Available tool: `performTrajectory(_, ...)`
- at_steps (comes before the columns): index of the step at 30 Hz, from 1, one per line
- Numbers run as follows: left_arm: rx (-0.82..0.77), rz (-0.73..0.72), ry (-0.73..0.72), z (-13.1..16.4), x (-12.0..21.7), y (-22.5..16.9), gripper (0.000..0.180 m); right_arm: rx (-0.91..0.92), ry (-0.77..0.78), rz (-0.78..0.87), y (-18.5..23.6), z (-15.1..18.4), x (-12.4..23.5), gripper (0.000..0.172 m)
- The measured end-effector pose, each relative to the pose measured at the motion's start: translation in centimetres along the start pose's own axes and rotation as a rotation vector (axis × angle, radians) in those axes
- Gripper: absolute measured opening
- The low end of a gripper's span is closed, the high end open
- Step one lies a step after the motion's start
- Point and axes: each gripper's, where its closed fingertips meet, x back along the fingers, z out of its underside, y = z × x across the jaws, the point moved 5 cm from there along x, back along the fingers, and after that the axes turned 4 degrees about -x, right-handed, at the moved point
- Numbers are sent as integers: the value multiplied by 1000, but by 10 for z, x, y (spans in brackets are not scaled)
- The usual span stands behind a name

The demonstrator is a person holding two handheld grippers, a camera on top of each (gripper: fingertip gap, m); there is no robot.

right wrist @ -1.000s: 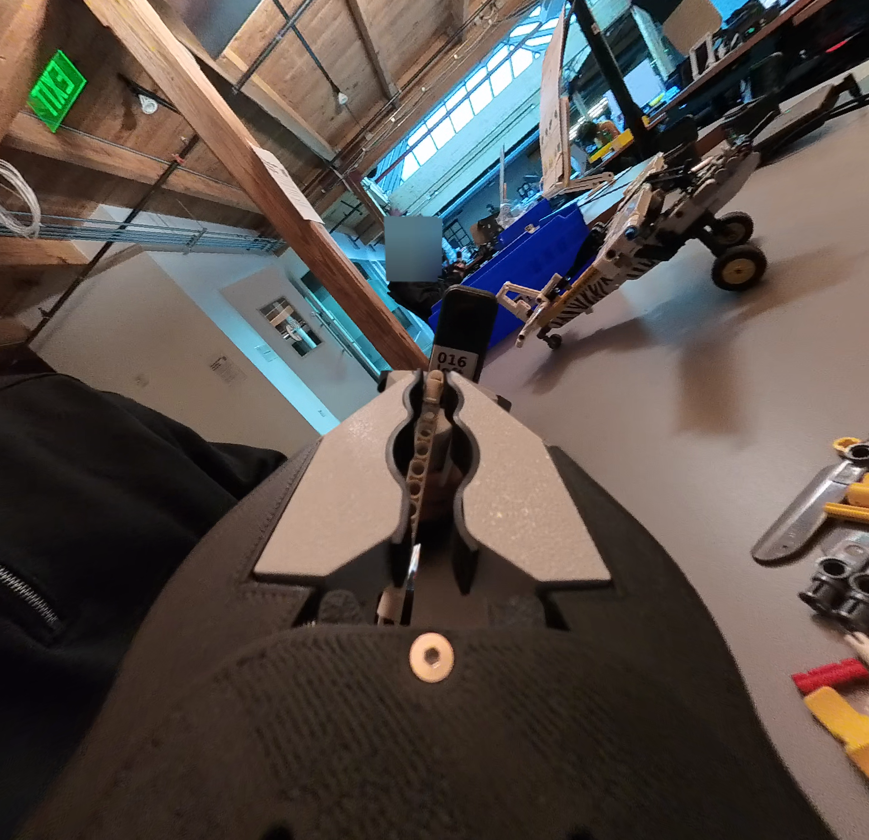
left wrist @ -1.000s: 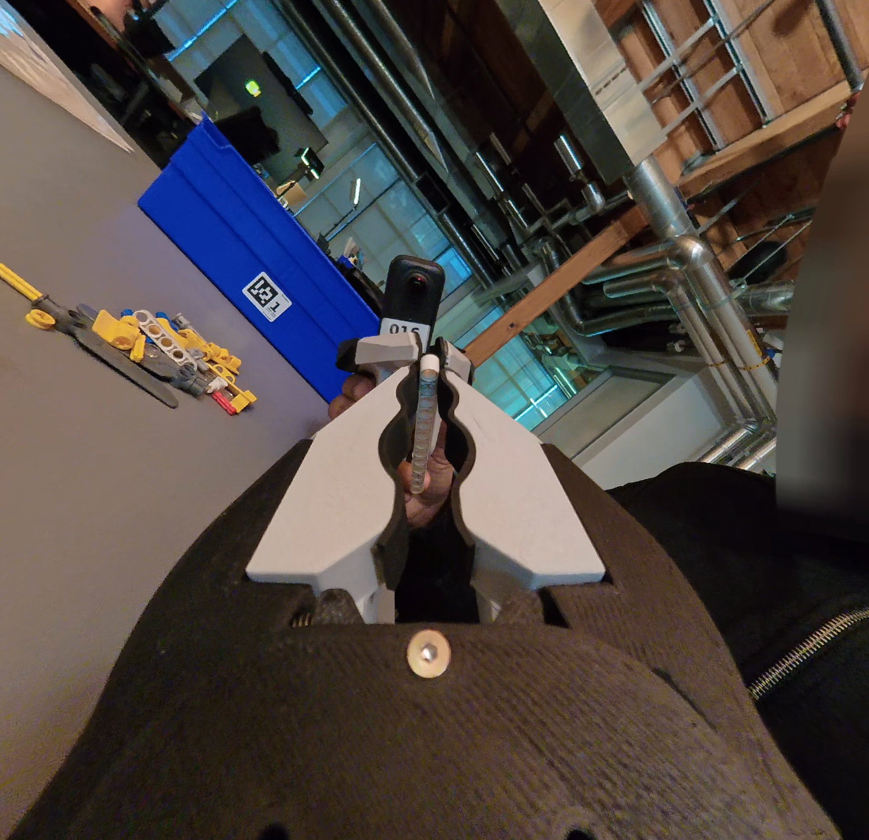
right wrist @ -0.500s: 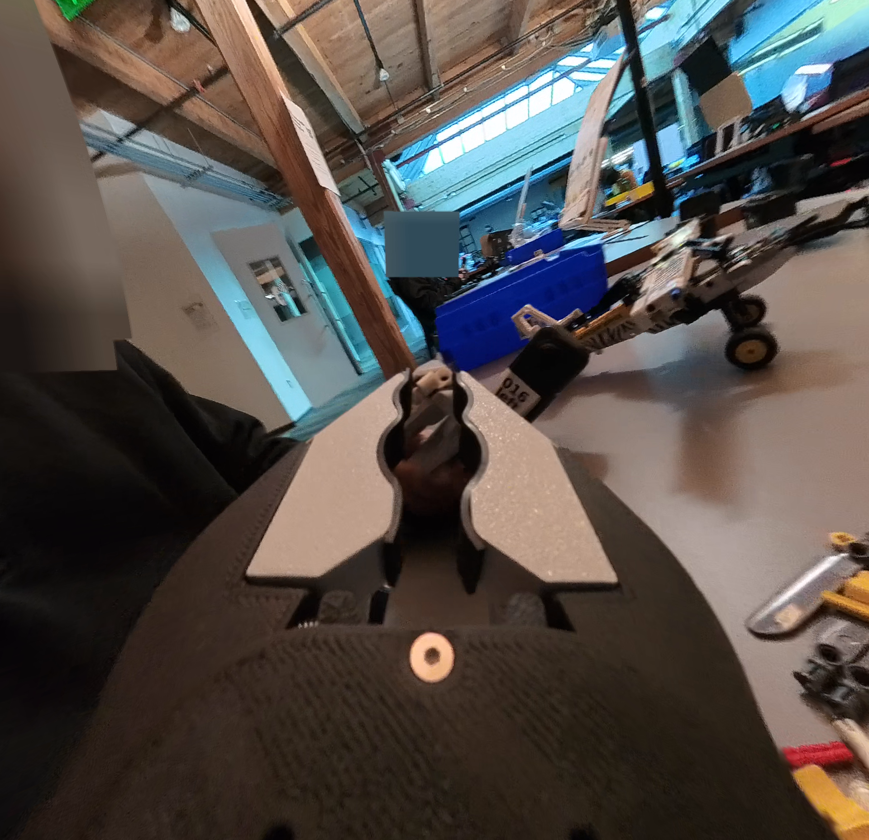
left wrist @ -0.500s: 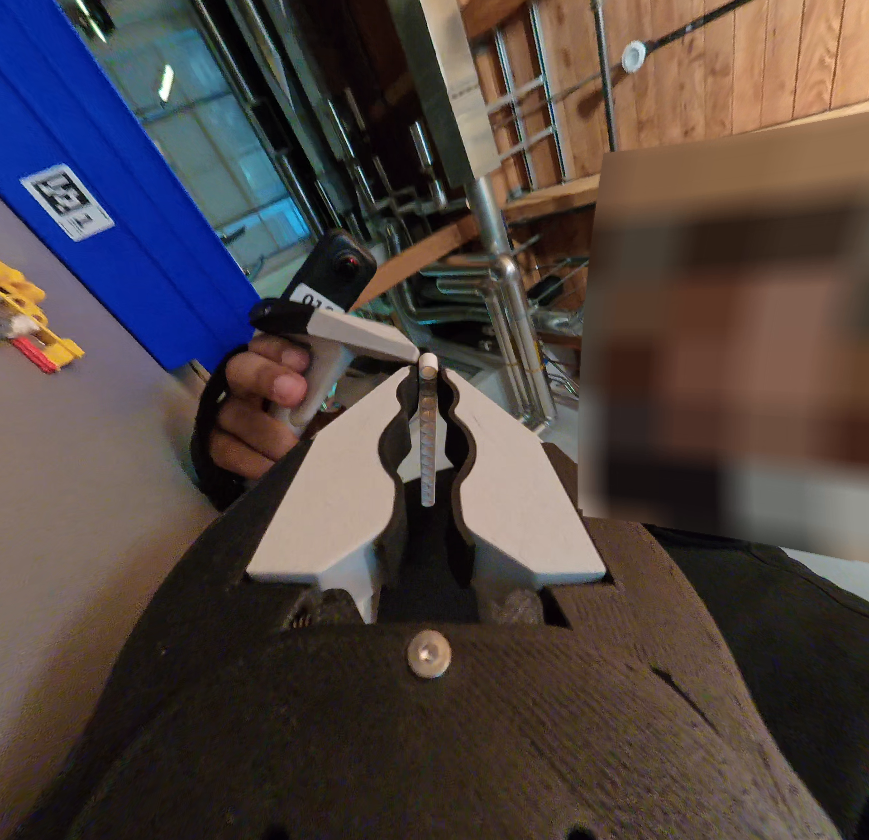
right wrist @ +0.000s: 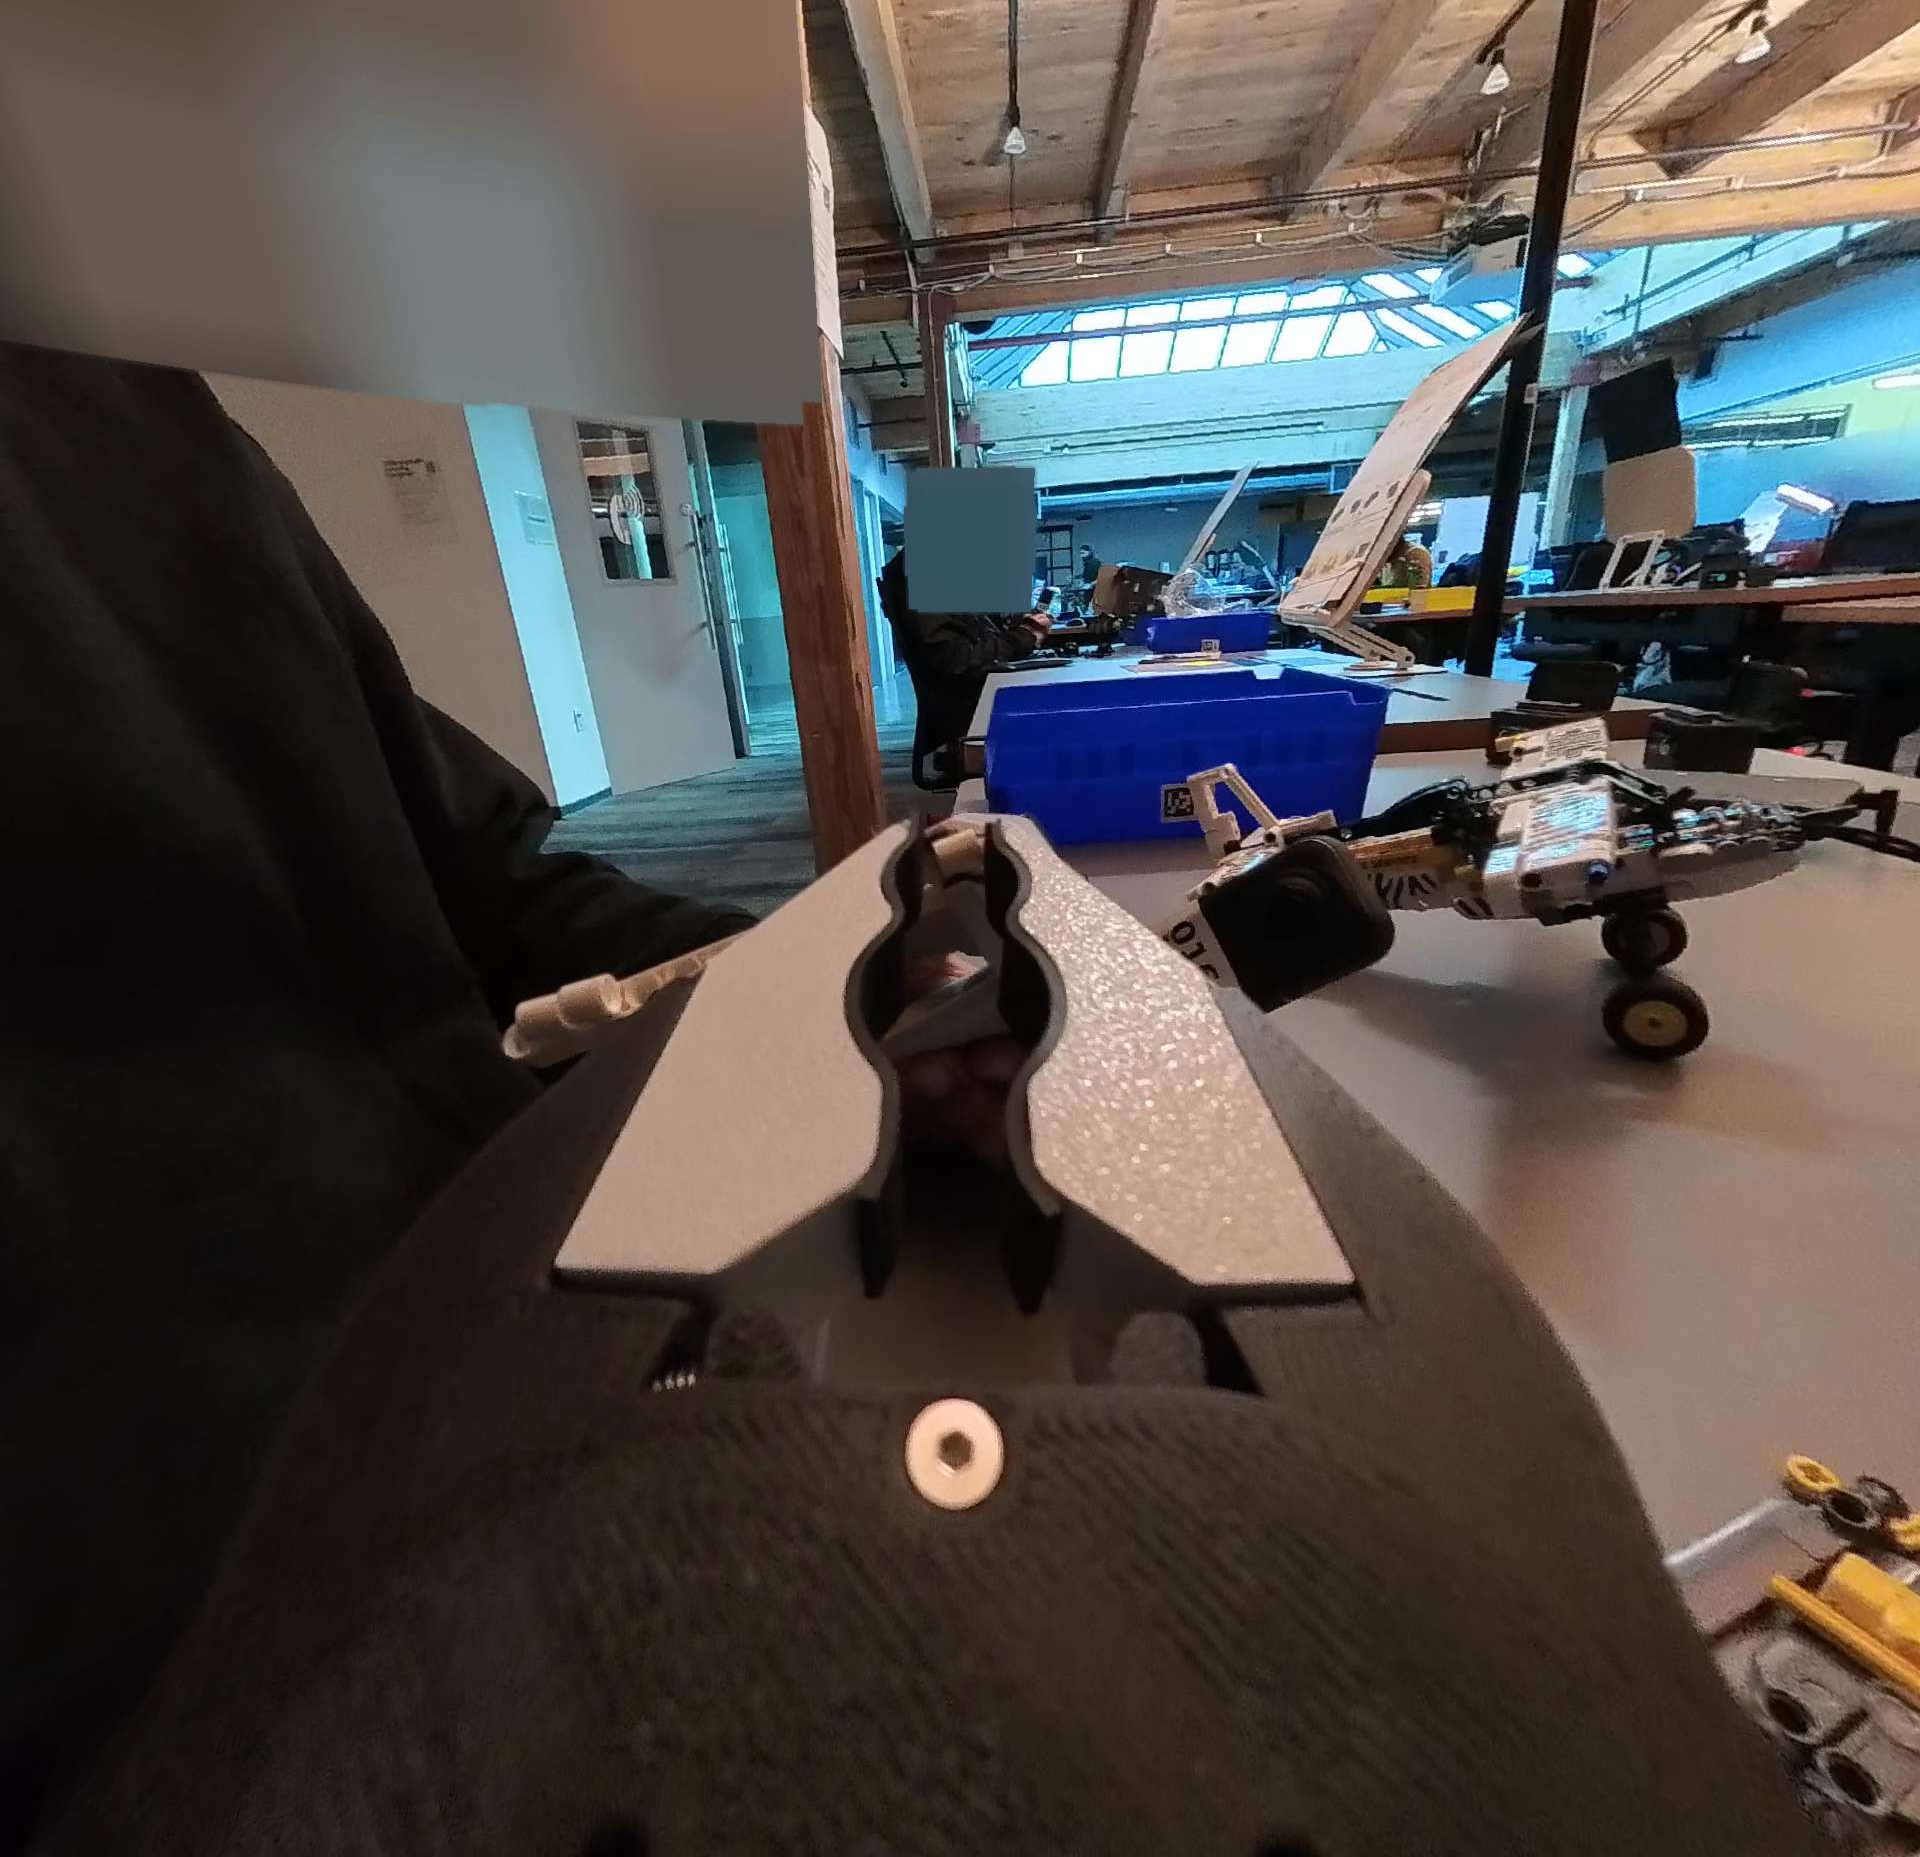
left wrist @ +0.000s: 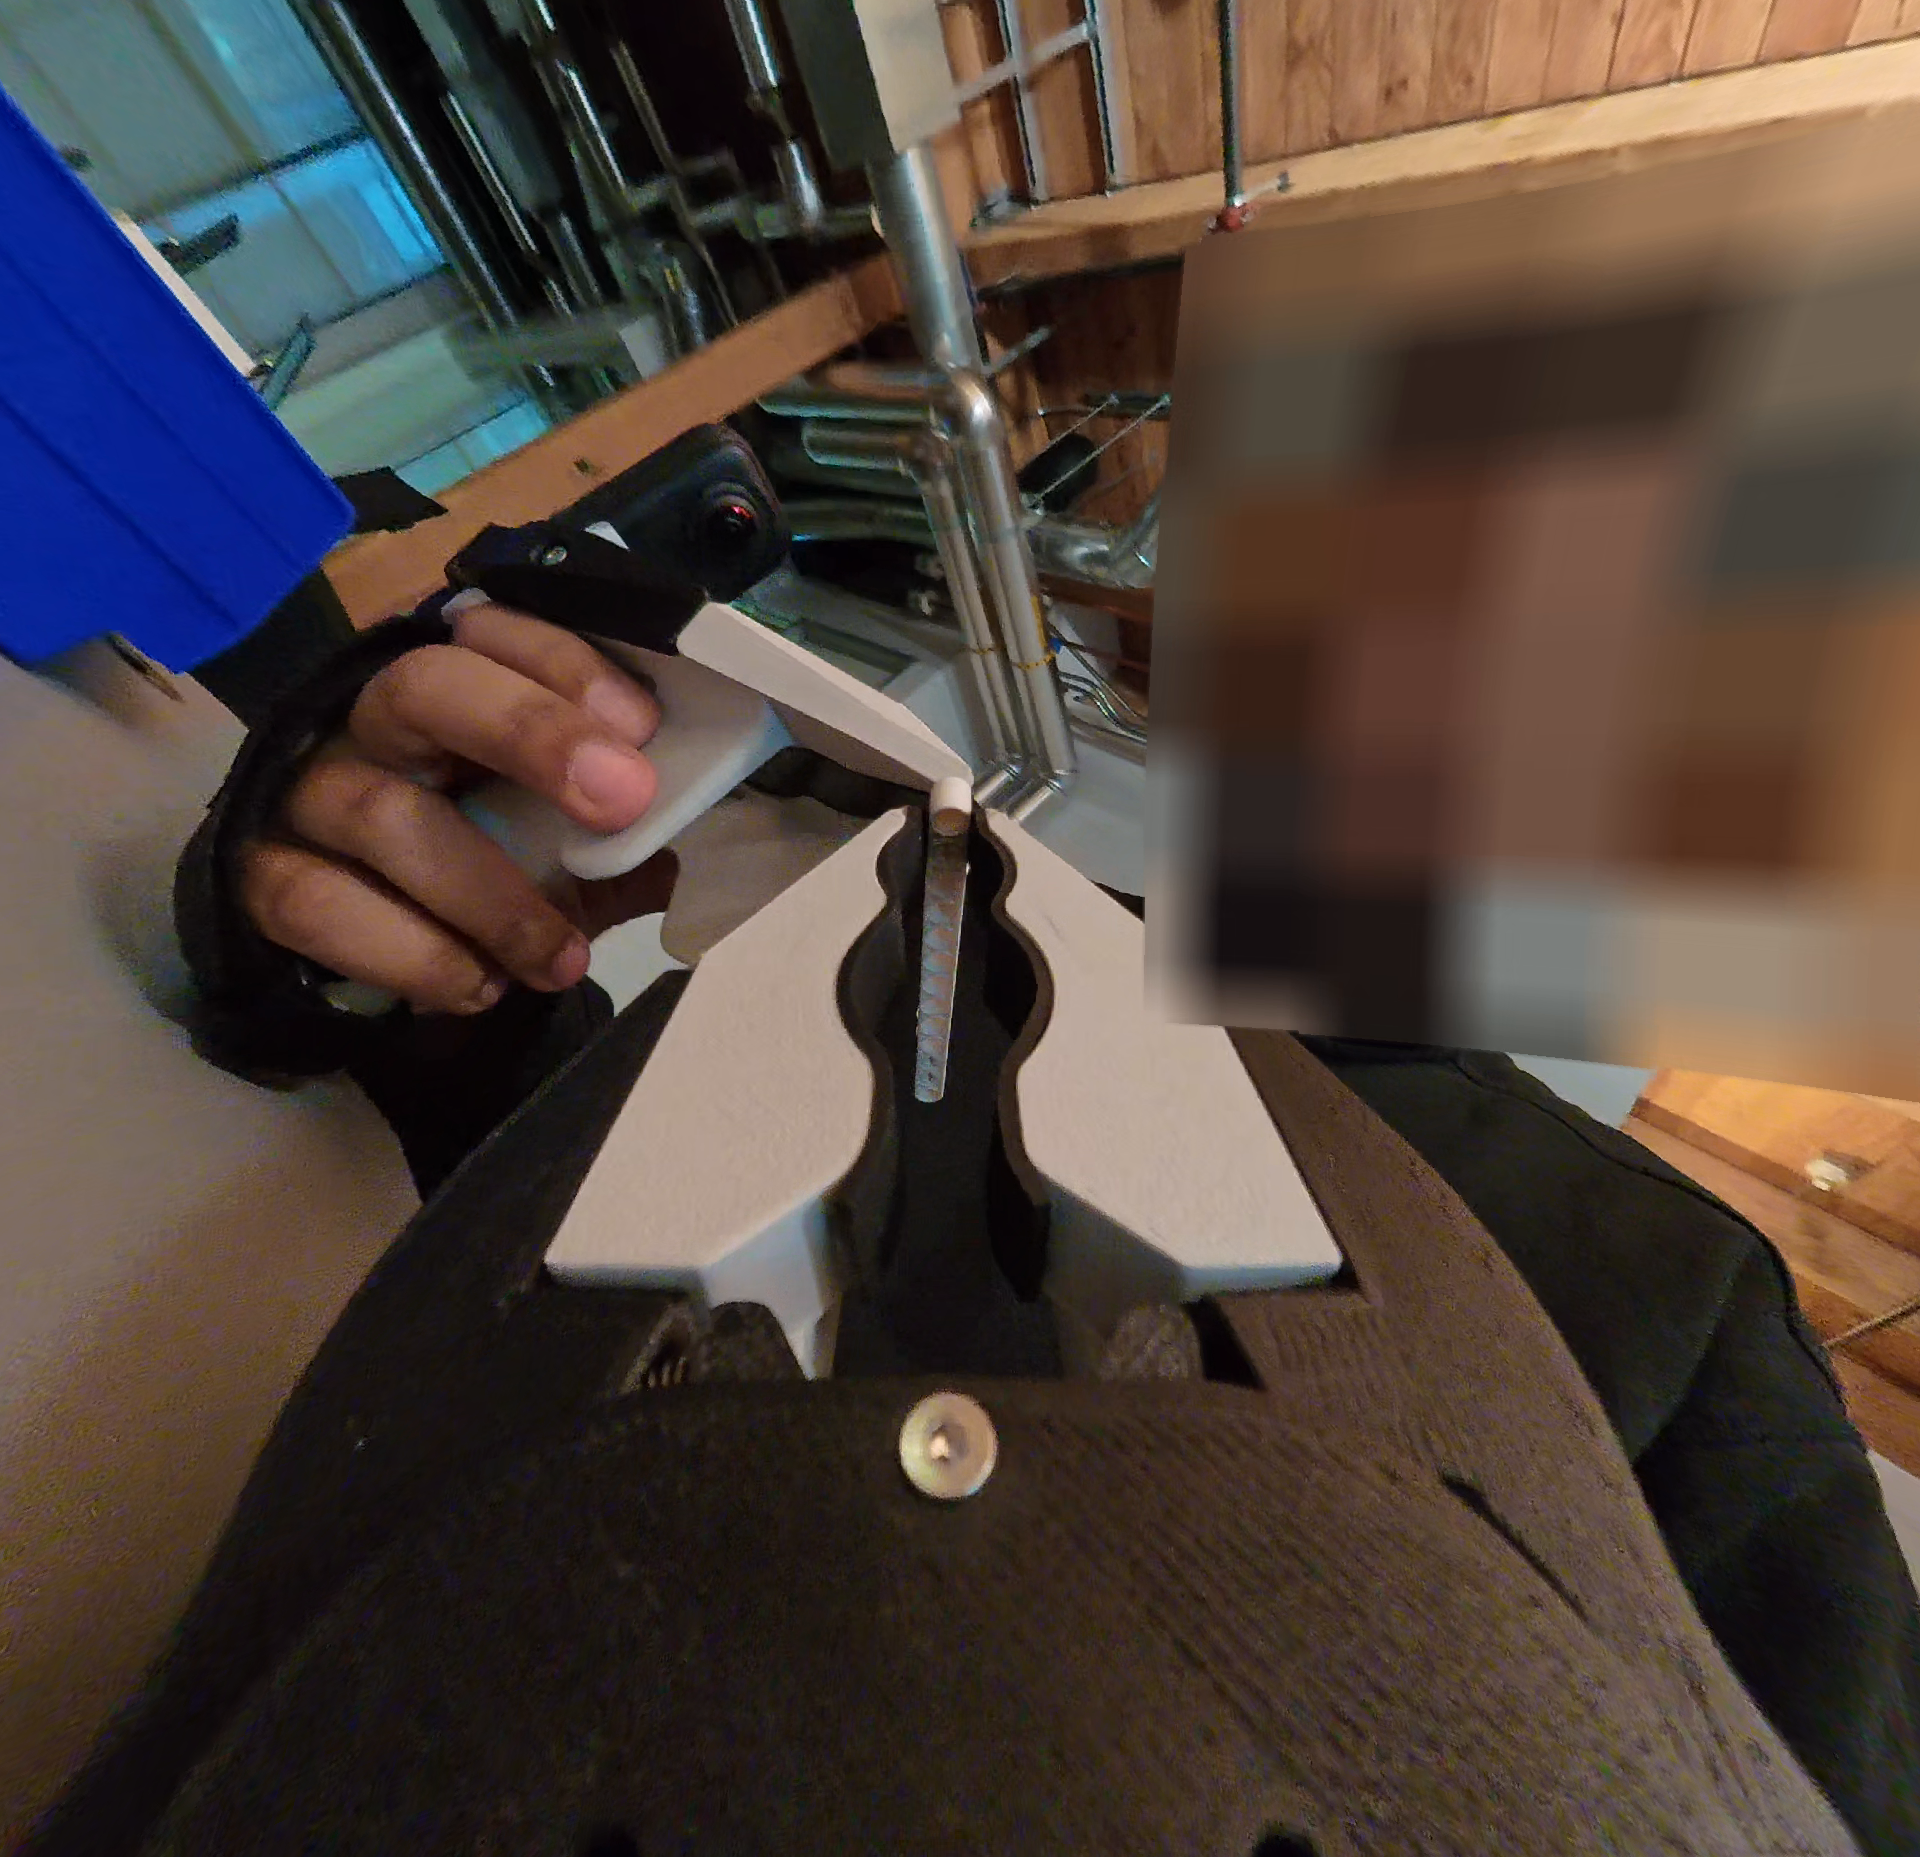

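My left gripper [left wrist: 948, 820] is shut on a thin white beam with a row of holes [left wrist: 940, 955]. The beam lies lengthwise between the pads and its rounded end pokes out at the tips. In the left wrist view, the right gripper's white finger [left wrist: 821, 706] reaches in from the left and its tip meets that end. A hand [left wrist: 468, 768] squeezes its trigger. In the right wrist view my right gripper [right wrist: 954, 857] has its fingers slightly apart. The beam's white end [right wrist: 961, 849] stands between the tips, with a thin dark slit at the right pad. The left gripper's camera [right wrist: 1288, 919] shows just to the right.
A blue bin [right wrist: 1174, 747] stands on the grey table [right wrist: 1558, 1184] behind a white brick-built vehicle with wheels [right wrist: 1538, 851]. Loose yellow and grey parts [right wrist: 1849, 1620] lie at the lower right. The person's black jacket [right wrist: 208, 872] fills the left. Left and right tips are no more than a few centimetres apart.
A second ago both grippers held the beam end to end. The right gripper let go, swung round to the side, and its jaws have narrowed again around the beam's end. The left kept its hold.
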Motion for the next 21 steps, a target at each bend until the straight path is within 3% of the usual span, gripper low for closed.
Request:
performTrajectory(15, -29, -20, -31, -3, 0, 2, 8, -9, -14, 1, -1, -2, 1, 7)
performTrajectory(21, -33, -14, -29, -2, 0, 1, 11, -80, -135, -48, -2, -16, 14, 7)
